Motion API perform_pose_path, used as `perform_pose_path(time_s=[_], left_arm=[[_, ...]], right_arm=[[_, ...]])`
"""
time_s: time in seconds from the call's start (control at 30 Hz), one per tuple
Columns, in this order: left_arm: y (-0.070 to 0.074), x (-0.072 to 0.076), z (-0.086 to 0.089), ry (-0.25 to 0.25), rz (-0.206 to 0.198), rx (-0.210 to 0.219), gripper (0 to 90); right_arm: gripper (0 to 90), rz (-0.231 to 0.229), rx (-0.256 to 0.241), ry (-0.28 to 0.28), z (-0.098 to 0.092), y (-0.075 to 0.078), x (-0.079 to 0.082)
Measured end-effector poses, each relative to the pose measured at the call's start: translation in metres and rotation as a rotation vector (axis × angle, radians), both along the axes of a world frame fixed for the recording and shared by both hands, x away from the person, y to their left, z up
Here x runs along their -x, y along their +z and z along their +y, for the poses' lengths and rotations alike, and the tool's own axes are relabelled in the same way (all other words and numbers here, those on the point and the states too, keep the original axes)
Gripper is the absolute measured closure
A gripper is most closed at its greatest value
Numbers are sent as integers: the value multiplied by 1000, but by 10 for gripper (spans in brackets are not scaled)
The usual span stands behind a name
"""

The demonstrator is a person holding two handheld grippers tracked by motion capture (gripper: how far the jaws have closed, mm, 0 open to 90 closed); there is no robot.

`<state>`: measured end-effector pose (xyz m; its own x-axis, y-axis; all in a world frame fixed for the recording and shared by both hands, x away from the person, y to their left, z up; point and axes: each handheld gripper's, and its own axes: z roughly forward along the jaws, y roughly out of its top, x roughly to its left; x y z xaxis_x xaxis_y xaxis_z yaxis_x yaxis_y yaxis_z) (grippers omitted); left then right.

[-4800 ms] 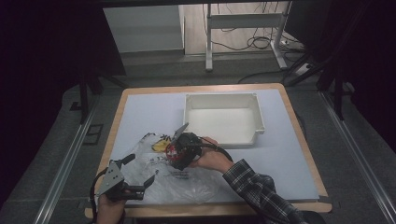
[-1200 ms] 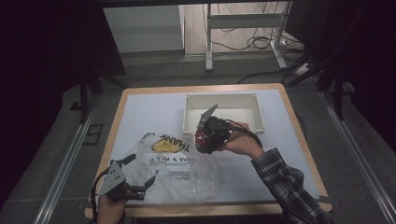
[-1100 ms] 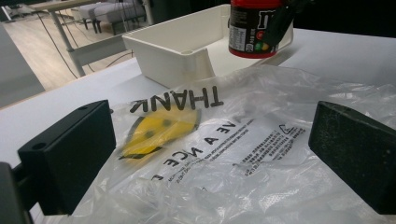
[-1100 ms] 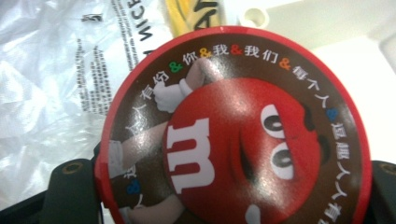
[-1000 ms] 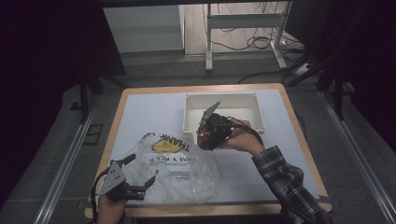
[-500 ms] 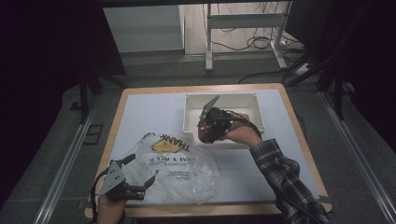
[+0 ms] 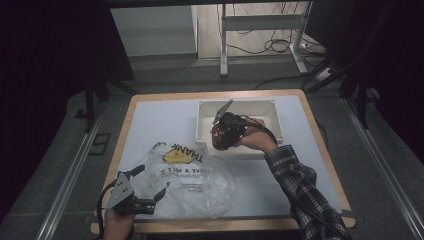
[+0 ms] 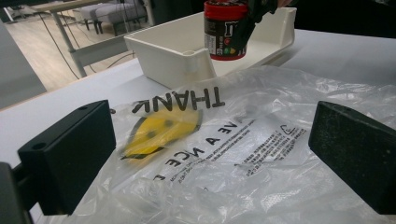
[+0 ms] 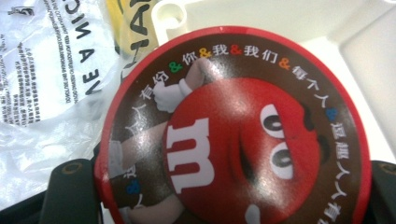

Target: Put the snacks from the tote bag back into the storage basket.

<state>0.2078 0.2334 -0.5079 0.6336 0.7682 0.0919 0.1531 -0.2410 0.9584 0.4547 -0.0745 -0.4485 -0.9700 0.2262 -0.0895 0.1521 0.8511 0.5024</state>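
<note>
Red-lidded candy tub (image 7: pixel 220 137) sits clamped in the right tongs (image 7: pixel 223 134), held over the near-left corner of the white tray (image 7: pixel 272 107) toward the counter's (image 7: pixel 150 117) far edge. The left tongs (image 7: pixel 145 187) stand wide apart and grip nothing, at the near-left corner, their jaws either side of the clear plastic bag (image 7: pixel 195 182) lying along the near edge.

My counter (image 7: pixel 150 125) has a pale top with a wooden edge. On it sits a white tray (image 7: pixel 270 107) toward the far side, and nearer me lies a crumpled clear plastic bag (image 7: pixel 195 180) (printed "THANK" above a yellow smiley), its far edge just beside the tray's near corner.
</note>
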Motion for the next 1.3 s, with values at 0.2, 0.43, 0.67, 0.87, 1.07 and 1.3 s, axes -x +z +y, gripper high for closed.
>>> perform_pose_path(time_s=[0.2, 0.43, 0.67, 0.87, 1.07, 1.3], left_arm=[[0, 0, 0, 2, -4, 4, 5], [0, 0, 1, 4, -6, 5, 5], [1, 1, 1, 4, -8, 7, 5], [1, 1, 1, 4, -8, 8, 5], [1, 1, 1, 3, -8, 7, 5], [1, 1, 1, 2, -8, 7, 5]], right_arm=[[258, 1, -3, -7, 0, -1, -5], [258, 2, -5, -7, 2, -3, -10], [258, -1, 1, -3, 6, -4, -15], [258, -5, -1, 3, 9, -5, -19], [258, 0, -3, 8, 12, -9, -23], [257, 3, -3, 15, 16, -14, -28]])
